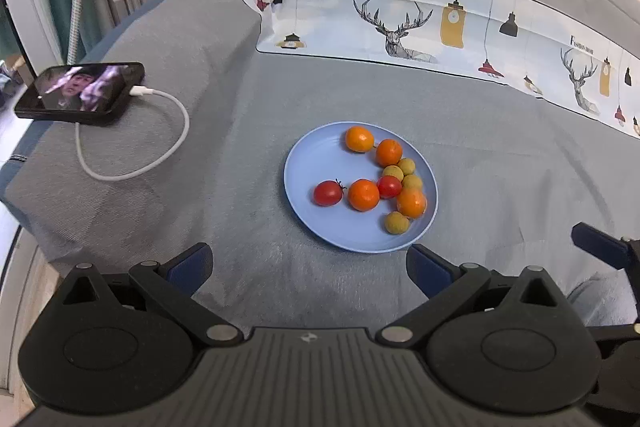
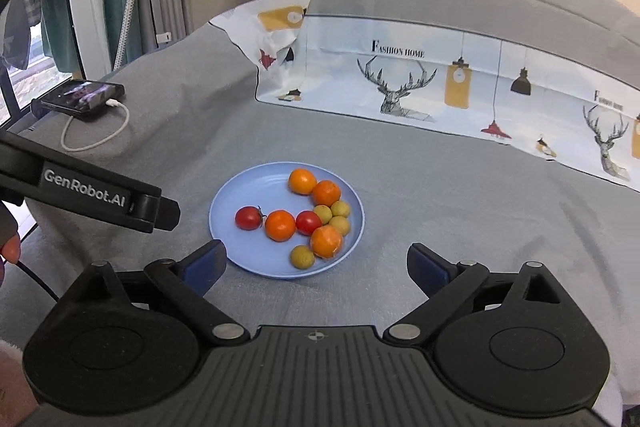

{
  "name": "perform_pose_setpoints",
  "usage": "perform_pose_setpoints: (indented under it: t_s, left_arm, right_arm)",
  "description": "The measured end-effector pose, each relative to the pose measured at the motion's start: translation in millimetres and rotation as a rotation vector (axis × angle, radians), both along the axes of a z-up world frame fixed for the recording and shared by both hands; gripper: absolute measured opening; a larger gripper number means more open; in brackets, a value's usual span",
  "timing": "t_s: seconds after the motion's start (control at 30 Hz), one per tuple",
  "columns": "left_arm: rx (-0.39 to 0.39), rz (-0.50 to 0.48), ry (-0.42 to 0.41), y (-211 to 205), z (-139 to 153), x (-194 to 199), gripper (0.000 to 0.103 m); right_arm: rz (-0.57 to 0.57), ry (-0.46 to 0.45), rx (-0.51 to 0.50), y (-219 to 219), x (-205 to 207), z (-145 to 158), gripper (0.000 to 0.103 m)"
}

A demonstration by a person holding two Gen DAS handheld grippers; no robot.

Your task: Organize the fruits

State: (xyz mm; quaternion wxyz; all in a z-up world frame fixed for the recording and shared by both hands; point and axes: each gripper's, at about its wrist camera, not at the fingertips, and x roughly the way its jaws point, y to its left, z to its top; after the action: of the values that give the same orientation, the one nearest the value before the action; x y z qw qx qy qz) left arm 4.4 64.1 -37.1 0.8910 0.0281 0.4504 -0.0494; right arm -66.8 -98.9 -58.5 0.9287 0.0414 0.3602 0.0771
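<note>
Your left gripper (image 1: 308, 263) hangs above the grey bedcover (image 1: 200, 187) with its blue-padded fingers (image 1: 192, 265) spread wide, nothing between them. Your right gripper (image 2: 316, 267) is the same story: jaws wide apart, empty, hovering just short of the round light-blue plastic plate (image 2: 240, 199).

All the fruit sits on that plate (image 1: 316, 163), which lies flat on the cover right ahead of both claws. Count with me: four small orange mandarins, two at the far rim touching each other (image 1: 359, 139) (image 1: 388, 152), one near the middle (image 1: 363, 194), one toward the right edge (image 1: 411, 202). Two red cherry tomatoes, one off alone on the left (image 1: 328, 192), the other (image 1: 389, 186) pressed against the middle mandarin. Four small yellowish-brown round fruits, three clustered between the mandarins (image 1: 406, 166) and one (image 1: 397, 222) closest to you, beside the right-hand mandarin.

Off to your left, a black smartphone (image 1: 80, 93) with a lit screen sits on the cover, a white charging cable (image 1: 160, 155) looping from it. Behind the plate runs a pale printed cloth with deer and lamp patterns (image 1: 400, 23).
</note>
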Motion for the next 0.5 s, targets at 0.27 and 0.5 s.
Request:
perform_pose_setpoints:
  t_s: [0.27,0.5]
  left_arm:
    - [0.023,-0.010,-0.027,-6,7,-20,0.103]
    - [0.037,-0.008,-0.046,-7,13,-30,0.103]
  right_arm:
    - [-0.004,-0.049,-0.013,-3,-21,13,0.099]
    - [-0.010,-0.064,-0.010,-2,-29,18,0.099]
